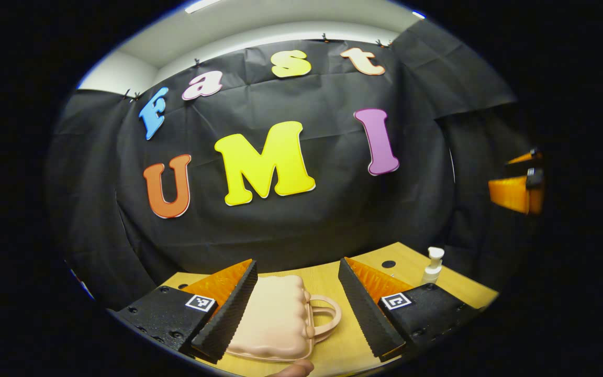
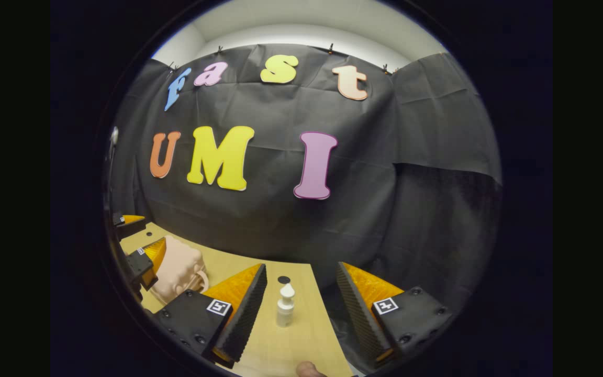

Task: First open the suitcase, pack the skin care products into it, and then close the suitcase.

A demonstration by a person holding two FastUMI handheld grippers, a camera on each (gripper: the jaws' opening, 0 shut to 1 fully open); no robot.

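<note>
Left tool [image 1: 297,309] agape over seemingly closed suitcase [image 1: 275,319], bottle [image 1: 432,265] apart

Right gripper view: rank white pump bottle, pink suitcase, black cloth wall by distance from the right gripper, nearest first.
1. White pump bottle, just ahead between the right gripper's open fingers.
2. Pale pink ribbed suitcase, closed, far to the left on the wooden table.
3. Black cloth wall, behind the table.

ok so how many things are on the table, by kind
suitcases: 1, the pink suitcase, closed
skin care bottles: 1, the white pump bottle, upright
total: 2 things on the wooden table
</note>
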